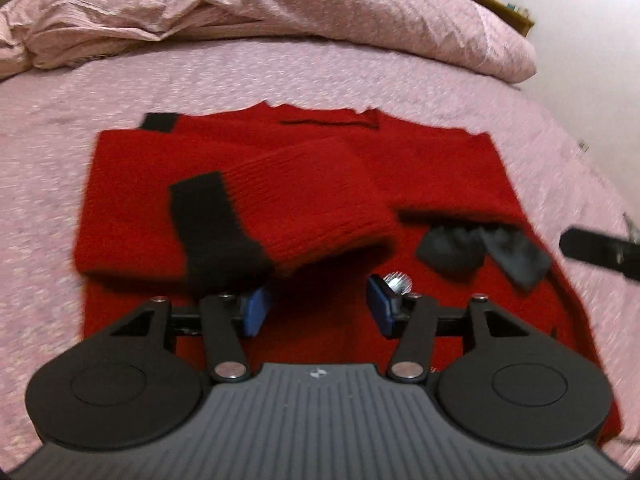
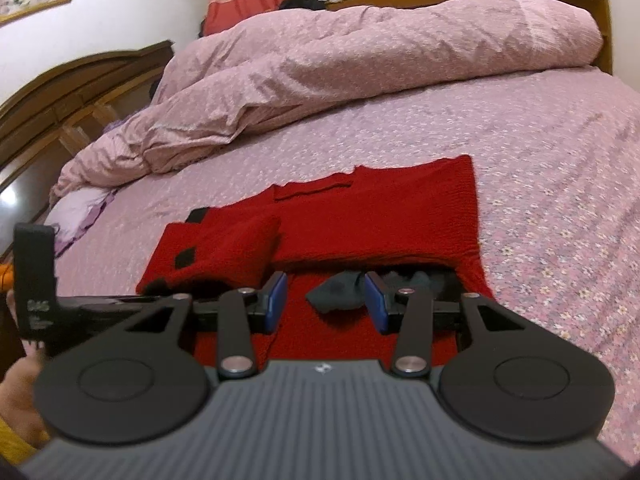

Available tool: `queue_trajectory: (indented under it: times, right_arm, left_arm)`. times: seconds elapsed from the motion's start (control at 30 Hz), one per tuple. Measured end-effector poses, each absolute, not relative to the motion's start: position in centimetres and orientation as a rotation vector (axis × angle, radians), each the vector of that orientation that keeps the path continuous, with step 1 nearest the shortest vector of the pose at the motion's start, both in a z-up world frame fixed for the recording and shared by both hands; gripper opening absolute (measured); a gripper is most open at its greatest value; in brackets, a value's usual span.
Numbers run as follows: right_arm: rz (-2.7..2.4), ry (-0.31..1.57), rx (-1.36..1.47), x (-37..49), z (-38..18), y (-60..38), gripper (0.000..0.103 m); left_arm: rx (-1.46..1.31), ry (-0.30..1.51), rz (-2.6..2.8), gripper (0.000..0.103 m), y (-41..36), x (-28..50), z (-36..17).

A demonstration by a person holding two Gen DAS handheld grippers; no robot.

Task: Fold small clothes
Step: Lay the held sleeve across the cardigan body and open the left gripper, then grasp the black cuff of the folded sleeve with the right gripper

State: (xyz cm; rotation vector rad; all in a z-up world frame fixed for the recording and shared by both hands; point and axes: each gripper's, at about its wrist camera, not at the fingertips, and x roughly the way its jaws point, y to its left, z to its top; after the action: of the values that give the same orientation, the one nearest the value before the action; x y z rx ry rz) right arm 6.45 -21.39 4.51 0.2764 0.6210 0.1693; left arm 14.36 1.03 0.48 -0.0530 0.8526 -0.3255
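Observation:
A red knit sweater [image 1: 420,168] with black cuffs lies flat on the pink bed, sleeves folded in over the body. It also shows in the right wrist view [image 2: 380,216]. One sleeve with a black cuff [image 1: 212,224] lies across the body just ahead of my left gripper [image 1: 318,308], which is open and empty above the sweater's lower part. A dark grey cloth piece [image 1: 480,254] lies on the sweater at the right. My right gripper [image 2: 325,302] is open, its blue pads on either side of that grey piece [image 2: 340,286].
A rumpled pink duvet [image 1: 280,4] is piled along the far side of the bed. The pink floral bedsheet [image 2: 560,200] surrounds the sweater. A wooden headboard [image 2: 80,80] stands at the left. The other gripper's black frame [image 2: 34,272] shows at the left edge.

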Motion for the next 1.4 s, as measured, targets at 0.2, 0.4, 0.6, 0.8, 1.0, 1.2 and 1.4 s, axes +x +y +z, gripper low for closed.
queue_trajectory:
  times: [0.2, 0.4, 0.6, 0.8, 1.0, 1.2, 1.4]
  right_arm:
    - [0.250, 0.661, 0.144, 7.7, 4.2, -18.3, 0.046]
    - [0.288, 0.718, 0.056, 9.9, 3.0, -15.3, 0.046]
    - [0.309, 0.737, -0.110, 11.3, 1.9, -12.1, 0.059]
    - [0.278, 0.658, -0.330, 12.3, 1.0, -8.5, 0.059]
    - [0.278, 0.558, -0.442, 12.9, 0.8, -6.3, 0.059]
    - [0.303, 0.549, -0.372, 14.1, 1.1, -6.1, 0.058]
    - [0.313, 0.576, -0.228, 15.4, 1.7, -7.5, 0.015]
  left_arm:
    - [0.017, 0.823, -0.196, 0.060, 3.9, 12.6, 0.5]
    - [-0.048, 0.836, -0.134, 0.061, 6.6, 12.9, 0.3]
    - [-0.038, 0.834, -0.110, 0.061, 7.4, 12.8, 0.0]
    - [-0.060, 0.843, -0.098, 0.061, 7.7, 12.9, -0.5]
    - [-0.052, 0.840, -0.091, 0.061, 7.9, 13.0, -0.7]
    - [-0.064, 0.845, -0.080, 0.061, 8.0, 13.4, -0.8]
    - [-0.022, 0.839, -0.078, 0.061, 7.4, 13.8, -0.9]
